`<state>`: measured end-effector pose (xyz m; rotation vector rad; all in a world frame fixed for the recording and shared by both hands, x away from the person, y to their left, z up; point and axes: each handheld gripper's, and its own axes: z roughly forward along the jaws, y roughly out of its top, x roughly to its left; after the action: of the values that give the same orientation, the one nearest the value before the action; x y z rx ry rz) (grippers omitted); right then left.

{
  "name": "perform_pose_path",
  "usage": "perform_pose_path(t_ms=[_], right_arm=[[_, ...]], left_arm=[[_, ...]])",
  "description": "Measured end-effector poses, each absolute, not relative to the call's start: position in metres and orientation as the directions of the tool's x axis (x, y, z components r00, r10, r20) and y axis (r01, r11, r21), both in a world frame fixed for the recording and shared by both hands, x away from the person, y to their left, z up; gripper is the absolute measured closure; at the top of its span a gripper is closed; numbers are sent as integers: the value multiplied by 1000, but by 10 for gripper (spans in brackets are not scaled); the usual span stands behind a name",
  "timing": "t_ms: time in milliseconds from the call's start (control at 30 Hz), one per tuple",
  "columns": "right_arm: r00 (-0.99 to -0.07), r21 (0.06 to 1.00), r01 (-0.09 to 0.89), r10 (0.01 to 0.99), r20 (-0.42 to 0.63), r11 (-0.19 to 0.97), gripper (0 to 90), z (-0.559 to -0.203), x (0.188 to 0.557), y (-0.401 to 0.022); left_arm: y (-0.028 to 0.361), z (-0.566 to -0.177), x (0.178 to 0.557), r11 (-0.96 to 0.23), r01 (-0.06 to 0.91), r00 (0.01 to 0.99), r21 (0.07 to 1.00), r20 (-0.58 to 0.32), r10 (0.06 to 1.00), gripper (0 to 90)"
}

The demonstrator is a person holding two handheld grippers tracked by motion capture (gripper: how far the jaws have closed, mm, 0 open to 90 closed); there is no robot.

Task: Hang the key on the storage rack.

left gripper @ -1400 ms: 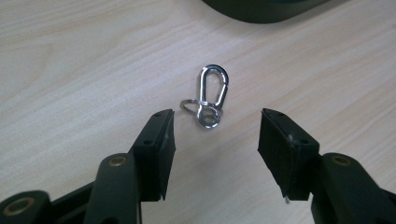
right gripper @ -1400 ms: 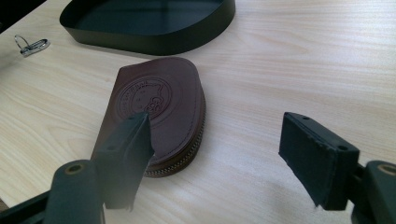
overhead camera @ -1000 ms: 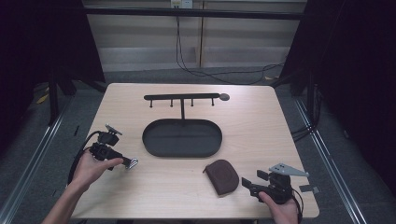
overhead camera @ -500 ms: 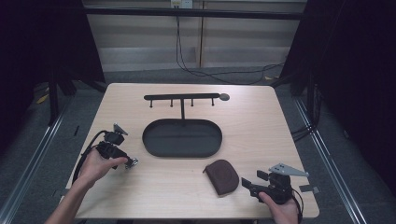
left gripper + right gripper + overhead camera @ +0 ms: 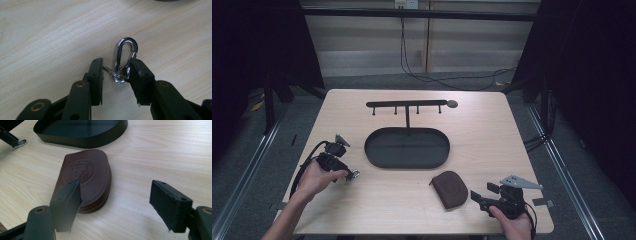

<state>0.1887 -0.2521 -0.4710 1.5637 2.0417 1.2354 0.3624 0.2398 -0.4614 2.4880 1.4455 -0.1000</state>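
Observation:
A silver carabiner (image 5: 126,47) with a thin key ring lies flat on the wooden table (image 5: 492,145). My left gripper (image 5: 116,72) straddles its lower end; its jaws have just been closing, the right jaw at the clip's side and a gap left on the other. From above, the carabiner (image 5: 355,174) sits at the left gripper's (image 5: 348,173) tip. A brown leather pouch (image 5: 85,175) lies at front centre (image 5: 451,189). My right gripper (image 5: 115,195) stands open just right of it (image 5: 474,196), holding nothing, one jaw in front of the pouch's near edge.
A black oval tray (image 5: 407,165) sits mid-table, its wall (image 5: 82,141) beyond the pouch. Behind it stands a low black rack with pegs (image 5: 407,104). A cable loops from the left gripper near the table's left edge. Bare wood lies at the right.
The left hand has shifted slightly right and toward the near edge, and its gripper has come onto the carabiner. The right hand and the pouch have stayed put.

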Motion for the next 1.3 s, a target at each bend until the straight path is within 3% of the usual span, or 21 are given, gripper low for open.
perform_pose_path(t_ms=[200, 233, 467, 600, 667, 967, 1100, 1300], right_arm=[[-370, 762, 646, 892, 261, 45, 250, -471, 189, -252], [-369, 762, 647, 892, 261, 45, 250, -471, 189, -252], [-371, 762, 646, 891, 261, 46, 250, -471, 189, -252], [-369, 761, 647, 892, 263, 43, 250, -471, 189, -252], [-369, 761, 647, 892, 261, 45, 250, -471, 189, -252], [-369, 761, 647, 891, 265, 42, 250, -471, 189, -252], [-372, 762, 646, 890, 264, 44, 250, -471, 189, -252], [-372, 760, 648, 891, 262, 47, 250, -471, 189, -252]], left_arm=[[240, -458, 362, -482, 855, 515, 194, -193, 835, 651], [241, -454, 362, -491, 843, 532, 218, -208, 821, 789], [241, -449, 363, -498, 839, 539, 217, -207, 817, 847], [241, -449, 364, -494, 841, 535, 219, -215, 817, 810], [240, -447, 366, -494, 841, 535, 222, -203, 820, 854], [234, -454, 372, -504, 844, 533, 184, -191, 824, 838], [235, -454, 374, -510, 842, 537, 176, -186, 823, 892], [238, -449, 373, -513, 838, 543, 186, -192, 817, 893]])
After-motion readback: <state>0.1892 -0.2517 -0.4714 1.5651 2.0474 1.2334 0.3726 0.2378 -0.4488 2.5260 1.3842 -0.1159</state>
